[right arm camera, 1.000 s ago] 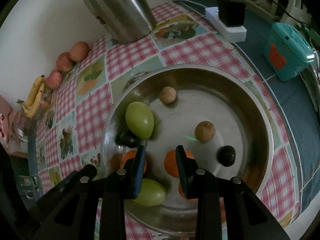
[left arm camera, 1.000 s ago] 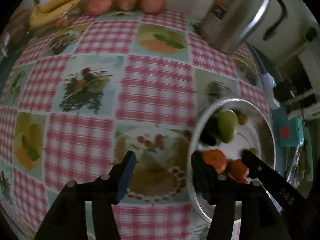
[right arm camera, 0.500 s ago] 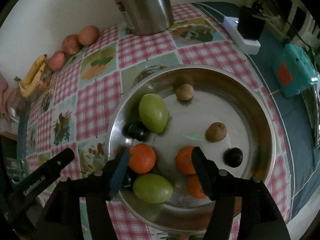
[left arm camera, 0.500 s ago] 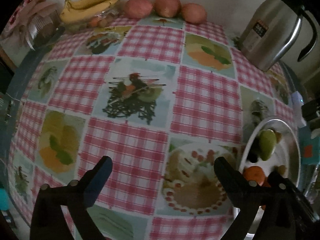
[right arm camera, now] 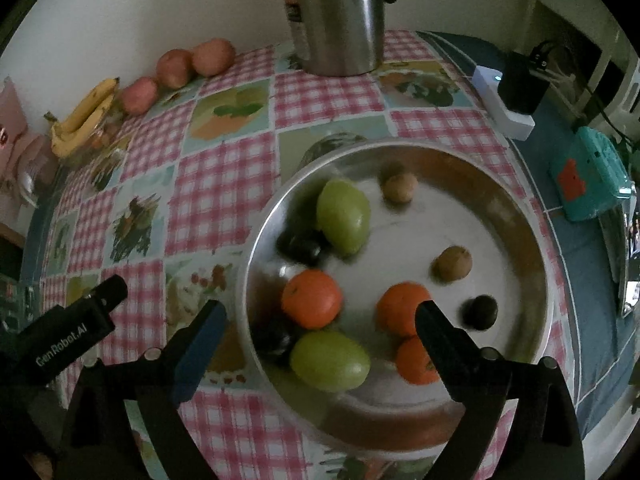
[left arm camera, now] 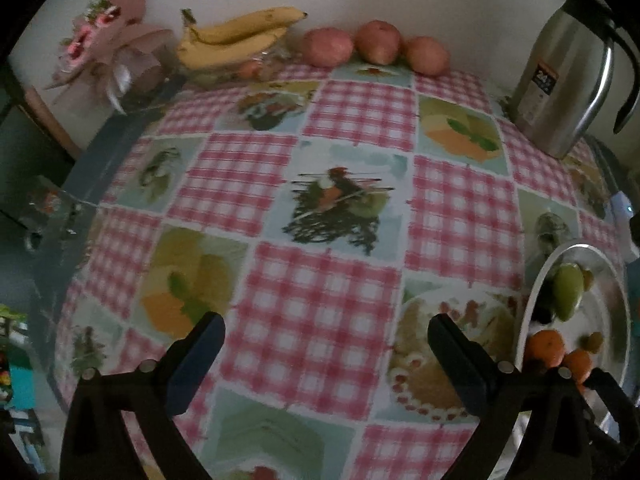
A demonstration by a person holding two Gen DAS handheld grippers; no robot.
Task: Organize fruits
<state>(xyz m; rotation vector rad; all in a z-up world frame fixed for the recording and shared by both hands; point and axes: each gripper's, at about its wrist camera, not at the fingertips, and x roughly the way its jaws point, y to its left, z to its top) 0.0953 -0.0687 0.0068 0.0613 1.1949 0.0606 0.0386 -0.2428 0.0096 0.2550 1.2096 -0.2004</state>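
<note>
A steel bowl [right arm camera: 516, 216] on the checked tablecloth holds two green mangoes [right arm camera: 343, 215], three oranges [right arm camera: 312, 299], two brown kiwis [right arm camera: 453, 263] and dark plums [right arm camera: 480, 312]. My right gripper [right arm camera: 320, 334] hangs above the bowl's near side, open and empty. My left gripper [left arm camera: 326, 346] is open and empty over the cloth, left of the bowl [left arm camera: 538, 280]. Bananas [left arm camera: 236, 36] and three red apples [left arm camera: 378, 46] lie along the far wall.
A steel thermos jug [left arm camera: 568, 88] stands at the back right, also in the right wrist view [right arm camera: 338, 16]. A pink bouquet [left arm camera: 104, 56] is at the far left. A white power strip [right arm camera: 504, 104] and teal box [right arm camera: 588, 174] lie right of the bowl.
Both grippers opened wide and drew back and up. The left view swung left, away from the bowl; the right view now takes in the whole bowl.
</note>
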